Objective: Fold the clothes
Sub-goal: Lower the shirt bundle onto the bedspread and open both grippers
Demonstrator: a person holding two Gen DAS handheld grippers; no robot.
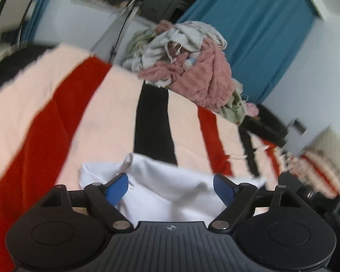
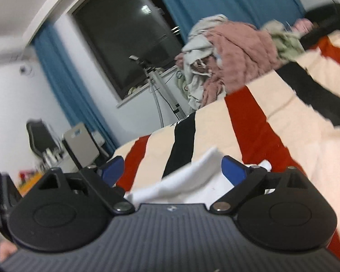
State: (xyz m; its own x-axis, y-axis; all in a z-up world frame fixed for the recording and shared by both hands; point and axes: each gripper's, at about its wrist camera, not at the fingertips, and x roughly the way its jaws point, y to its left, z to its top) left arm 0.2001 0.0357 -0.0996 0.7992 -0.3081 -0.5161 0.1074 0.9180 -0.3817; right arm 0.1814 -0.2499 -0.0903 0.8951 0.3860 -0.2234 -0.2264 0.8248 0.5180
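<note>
A crumpled white cotton garment (image 1: 170, 188) lies on a bed covered by a cream blanket with broad red and black stripes (image 1: 106, 122), at the near edge of both views. The left gripper (image 1: 170, 187) hovers over it with its blue-padded fingers (image 1: 116, 187) spread wide, cloth lying between them but not pinched. The right gripper (image 2: 173, 170) is likewise spread apart, a raised fold of the same white fabric (image 2: 192, 176) between its pads (whether it brushes the right pad is hard to tell). Farther back sits a heap of pink, grey and pale green clothes (image 1: 192, 68) before teal curtains (image 1: 249, 34).
</note>
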